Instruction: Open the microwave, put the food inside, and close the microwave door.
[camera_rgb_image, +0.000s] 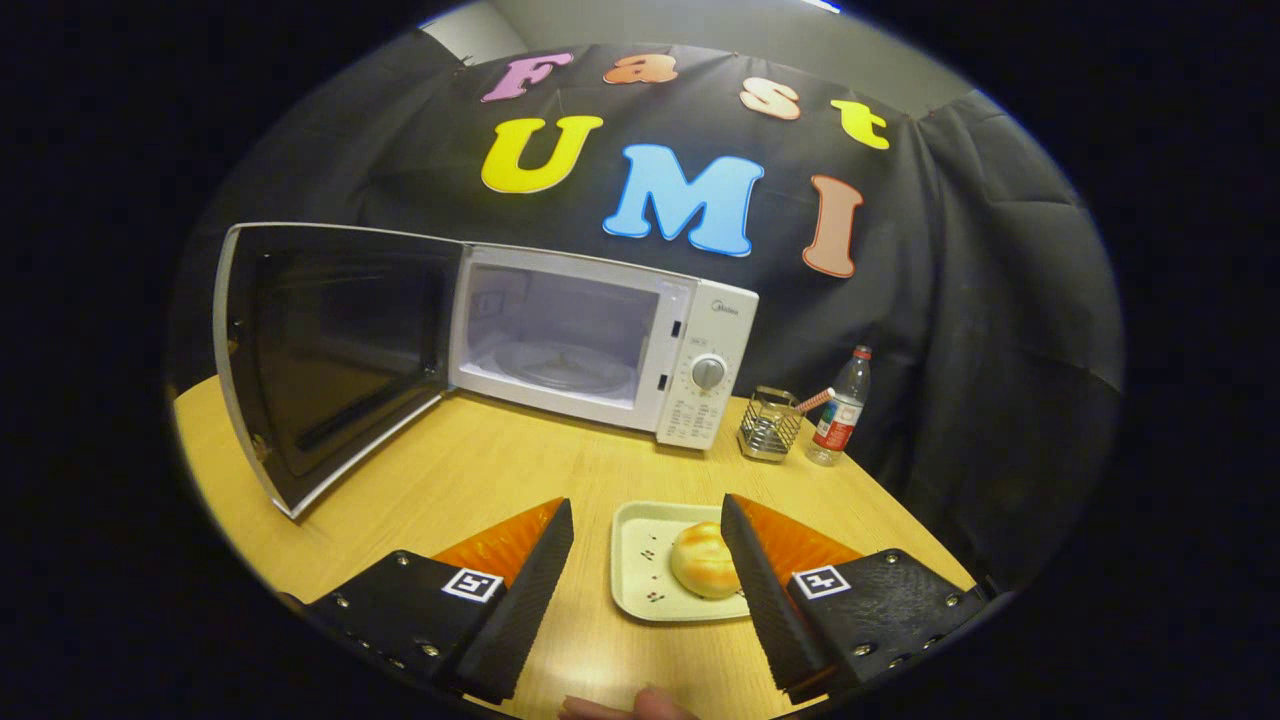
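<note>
— Microwave (600, 345) sits at the back of the wooden table (480, 470), its door (320, 355) swung wide to the left, the cavity with its glass turntable (565, 367) bare.

— Any writing on it?

— A small logo above the dial (708, 372), too blurred to read. The bottle (840, 410) label is also unreadable.

— And the food?

— A bun (703, 560) on a white plate (640, 560), lying between the fingers, nearer the right one, which covers the plate's right edge.

— The gripper (648, 520)?

— Fingers spread wide, pressing on nothing. Open tabletop lies between plate and microwave. A wire holder (768, 428) stands beside the bottle, right of the microwave. A fingertip (650, 705) shows just behind the fingers, cut off.
</note>
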